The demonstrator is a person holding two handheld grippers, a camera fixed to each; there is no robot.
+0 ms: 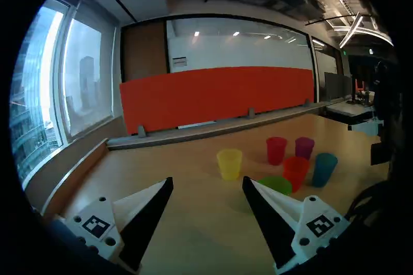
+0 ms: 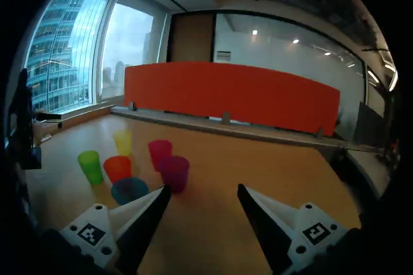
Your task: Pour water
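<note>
Holding your left gripper (image 1: 206, 179) and right gripper (image 2: 203, 187) wide open and empty over the table (image 1: 206, 233).
The green cup (image 1: 276, 184) stands just beside your left gripper's right finger; the teal cup (image 2: 129, 190) stands beside your right gripper's left finger.

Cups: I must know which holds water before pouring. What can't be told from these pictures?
Water levels: too small and blurred in both views.
Green cup, left gripper view: lower part hidden behind a finger of the left tool.
Teal cup, right gripper view: base hidden behind a finger of the right tool.
</note>
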